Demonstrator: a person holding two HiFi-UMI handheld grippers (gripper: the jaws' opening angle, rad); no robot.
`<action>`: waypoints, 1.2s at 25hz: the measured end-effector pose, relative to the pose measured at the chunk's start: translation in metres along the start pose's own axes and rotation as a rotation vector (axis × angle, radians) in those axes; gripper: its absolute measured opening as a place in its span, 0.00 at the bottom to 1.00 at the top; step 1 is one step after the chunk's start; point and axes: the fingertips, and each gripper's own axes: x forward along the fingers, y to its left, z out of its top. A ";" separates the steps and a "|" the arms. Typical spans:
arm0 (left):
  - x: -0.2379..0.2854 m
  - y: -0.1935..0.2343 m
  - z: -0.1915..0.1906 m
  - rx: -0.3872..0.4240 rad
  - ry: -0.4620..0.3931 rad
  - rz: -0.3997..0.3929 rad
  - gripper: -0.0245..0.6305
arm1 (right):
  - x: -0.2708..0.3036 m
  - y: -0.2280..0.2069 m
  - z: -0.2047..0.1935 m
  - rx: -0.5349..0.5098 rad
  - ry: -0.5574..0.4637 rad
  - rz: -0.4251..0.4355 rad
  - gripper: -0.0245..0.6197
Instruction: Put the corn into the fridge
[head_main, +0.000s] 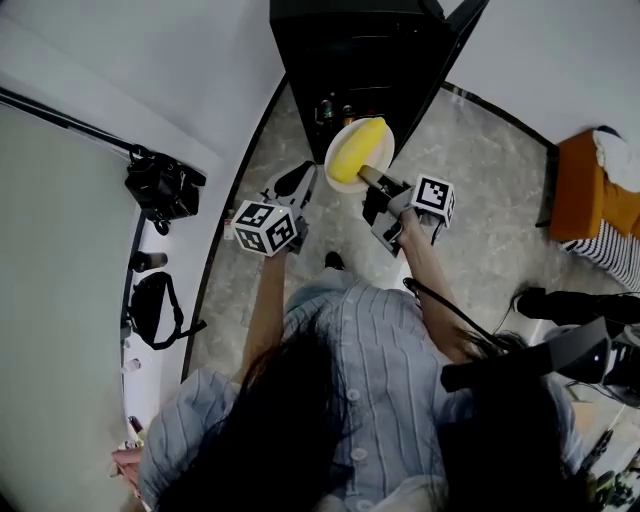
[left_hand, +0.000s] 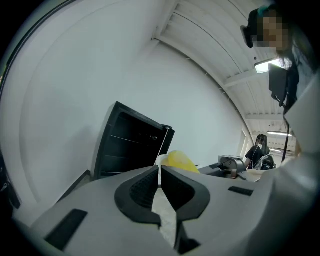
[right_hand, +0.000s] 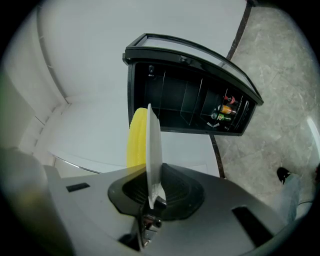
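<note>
A: Status?

B: Fridge (head_main: 370, 60) door is open. Corn (head_main: 357, 150) lies on a plate (head_main: 386, 140) just in front of the fridge, not in yet. Right gripper (head_main: 368, 177) is clamped on the plate rim. Left gripper (head_main: 296, 186) has jaws together, empty. Left to do: carry it in, set it down, let go.

A: Views differ?

B: Right gripper view shows shelves and bottles (right_hand: 227, 107) inside the fridge. Head view alone shows both grippers.
</note>
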 end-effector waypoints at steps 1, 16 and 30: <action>0.002 0.001 -0.001 0.004 0.003 -0.008 0.05 | 0.001 -0.002 0.001 0.001 -0.006 0.003 0.10; 0.009 0.010 -0.005 0.033 0.035 -0.090 0.05 | 0.005 -0.009 0.007 0.022 -0.076 0.016 0.10; 0.001 -0.001 -0.032 0.021 0.064 -0.090 0.05 | 0.007 -0.020 0.010 -0.005 -0.055 -0.002 0.10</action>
